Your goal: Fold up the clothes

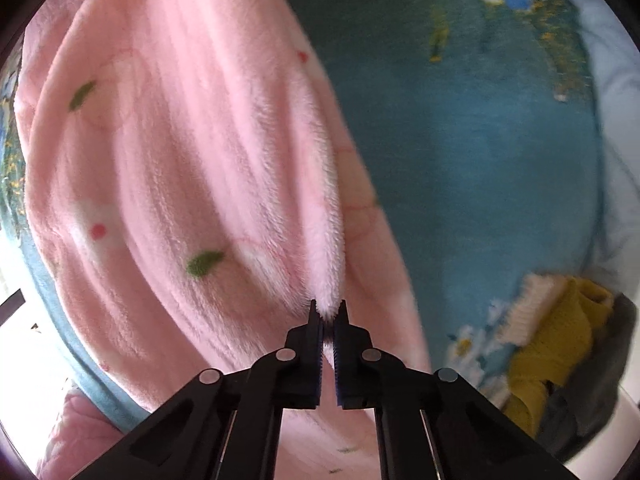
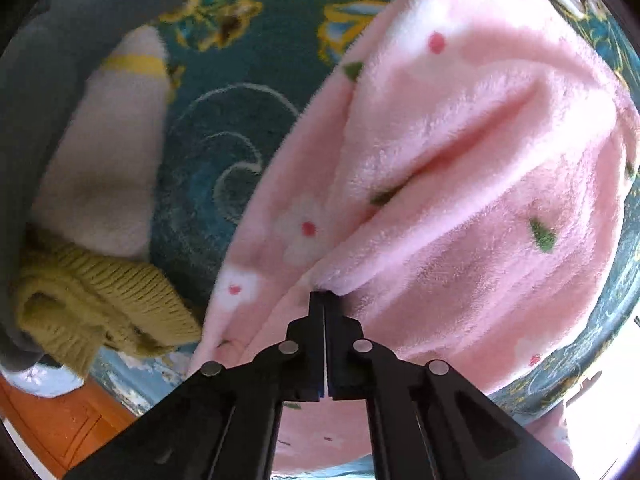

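The pink fleece (image 1: 180,168), fluffy with little flowers and green leaves, is stretched out away from both grippers over the teal rug (image 1: 480,160). A pinched fold is clamped by the left gripper (image 1: 328,312), another edge by the right gripper (image 2: 323,294).

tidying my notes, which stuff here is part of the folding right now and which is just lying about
In the job:
pink fleece, pinched at its edge by both tongs
left tongs, shut on it
right tongs, shut on it

Lying about:
yellow knit
white fleece piece with a yellow band
grey cloth
blue patterned cover under it all
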A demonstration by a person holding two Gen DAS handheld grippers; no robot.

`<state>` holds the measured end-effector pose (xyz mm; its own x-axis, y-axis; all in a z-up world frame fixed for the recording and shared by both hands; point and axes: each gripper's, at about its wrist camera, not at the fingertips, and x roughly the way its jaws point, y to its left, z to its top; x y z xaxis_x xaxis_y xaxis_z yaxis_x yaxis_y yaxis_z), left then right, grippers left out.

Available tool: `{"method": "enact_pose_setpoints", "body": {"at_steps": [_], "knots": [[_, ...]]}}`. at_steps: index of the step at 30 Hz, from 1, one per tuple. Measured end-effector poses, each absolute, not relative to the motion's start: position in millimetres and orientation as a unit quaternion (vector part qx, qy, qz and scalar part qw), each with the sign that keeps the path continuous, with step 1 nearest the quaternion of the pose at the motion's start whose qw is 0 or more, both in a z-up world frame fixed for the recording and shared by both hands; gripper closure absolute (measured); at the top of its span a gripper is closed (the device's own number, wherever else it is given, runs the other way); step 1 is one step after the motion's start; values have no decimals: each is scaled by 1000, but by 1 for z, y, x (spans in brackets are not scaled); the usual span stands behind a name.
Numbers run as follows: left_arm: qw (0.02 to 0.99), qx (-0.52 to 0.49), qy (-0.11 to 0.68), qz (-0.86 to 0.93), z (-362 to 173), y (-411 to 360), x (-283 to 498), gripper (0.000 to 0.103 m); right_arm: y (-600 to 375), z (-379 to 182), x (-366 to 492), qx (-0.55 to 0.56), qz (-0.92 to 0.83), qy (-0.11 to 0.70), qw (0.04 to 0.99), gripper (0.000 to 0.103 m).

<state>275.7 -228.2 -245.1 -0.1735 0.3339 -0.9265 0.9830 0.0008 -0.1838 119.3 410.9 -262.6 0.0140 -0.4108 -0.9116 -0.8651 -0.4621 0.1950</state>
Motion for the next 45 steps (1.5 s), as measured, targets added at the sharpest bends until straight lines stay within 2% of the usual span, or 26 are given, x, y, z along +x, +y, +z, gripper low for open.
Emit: {"method": "enact_pose_setpoints", "body": {"at_steps": [8,10,11,12,19,20,21,22,25,30,34,35,36,37,38,39,42,45], "knots": [[321,508,641,-478,-228,-232,293,99,418,-258,122,-668,522,493,193,100],[320,504,645,-477,-227,-232,296,99,417,-263,120,-666,516,502,197,79],[318,503,645,-479,-226,-232,297,99,417,-265,119,-664,513,506,203,61],[316,502,644,-482,-224,-232,298,99,416,-266,117,-661,509,510,209,57],[282,511,625,-518,-203,-230,306,99,408,-268,103,-697,495,448,261,57],[280,510,625,-521,-200,-230,309,99,409,-267,104,-698,495,444,266,68],[278,507,630,-519,-199,-234,312,99,410,-266,106,-699,495,439,270,88],[276,504,635,-516,-198,-238,315,99,411,-265,109,-700,495,438,271,96],[271,487,658,-506,-201,-241,309,99,418,-254,117,-685,508,453,260,99],[275,473,658,-518,-205,-257,282,99,424,-236,100,-651,562,467,207,99],[301,477,670,-483,-226,-266,282,95,423,-254,89,-650,559,484,176,92],[297,465,689,-470,-229,-263,284,91,425,-254,91,-647,557,491,174,85],[291,451,705,-463,-229,-261,286,82,427,-251,95,-640,558,500,169,77],[283,435,717,-465,-225,-258,287,75,431,-246,99,-630,564,511,155,72],[280,428,718,-472,-219,-255,287,63,435,-239,102,-618,573,520,139,66],[278,434,709,-482,-211,-252,285,59,442,-230,107,-608,584,523,126,65],[271,455,677,-511,-189,-242,279,56,478,-195,134,-568,632,513,120,64],[261,484,648,-527,-172,-221,272,54,532,-170,186,-524,661,512,163,62]]}}
